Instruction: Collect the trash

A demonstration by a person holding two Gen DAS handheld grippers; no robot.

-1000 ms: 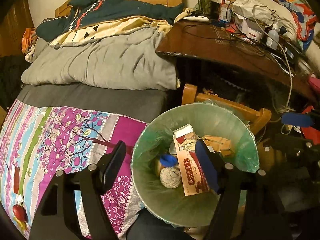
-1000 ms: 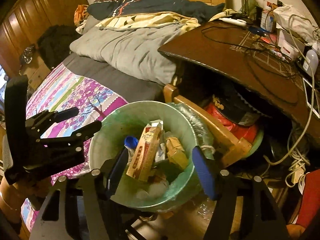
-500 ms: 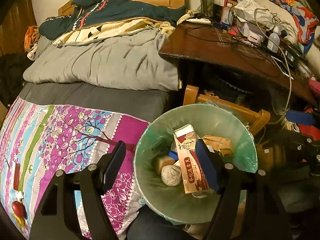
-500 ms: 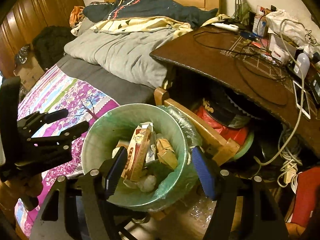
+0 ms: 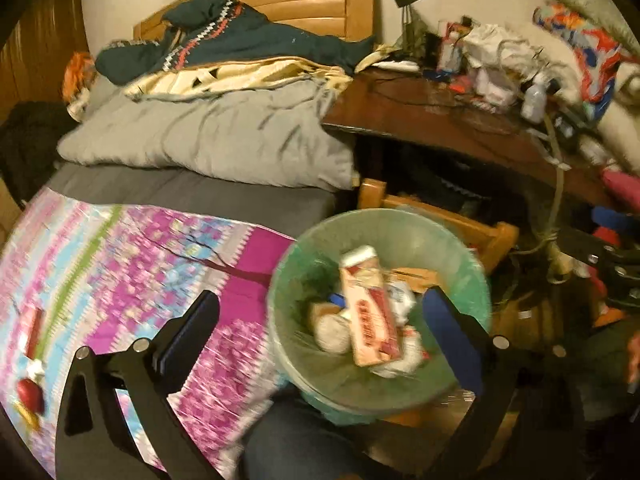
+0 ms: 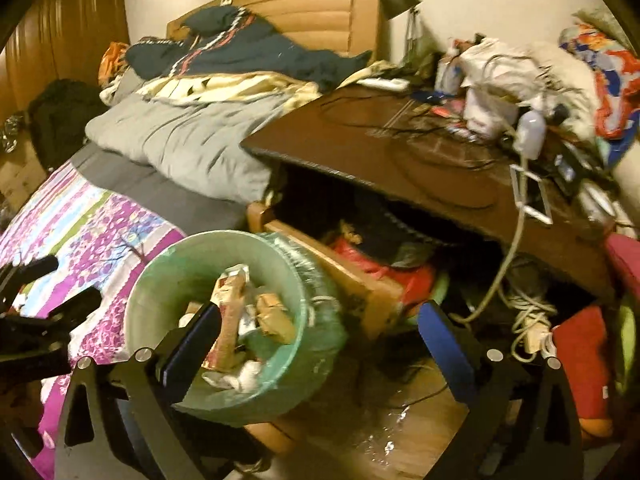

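Observation:
A pale green trash bin [image 5: 476, 280] with a plastic liner stands between the bed and the desk; it also shows in the right wrist view [image 6: 160, 264]. Inside lie a tall red and white carton [image 5: 370, 308], a crumpled paper ball [image 5: 330, 330], a brown box [image 6: 276, 316] and white wrappers. My left gripper [image 5: 320, 332] is open and empty, above the bin's near left rim. My right gripper [image 6: 320, 346] is open and empty, to the right of the bin, above the floor. On the bed's near left lie a red strip [image 5: 32, 332] and a small red thing [image 5: 30, 396].
A bed with a purple patterned sheet [image 5: 120, 264], grey duvet [image 5: 216, 140] and dark clothes is on the left. A dark wooden desk [image 6: 400, 160] cluttered with cables, bottles and bags is on the right. A wooden chair [image 5: 460, 220] and red bags [image 6: 580, 360] sit under it.
Both grippers have pulled up and back; the right one has swung right, so the bin sits further left in its view. The blue cap in the bin is mostly covered. Jaws stay open.

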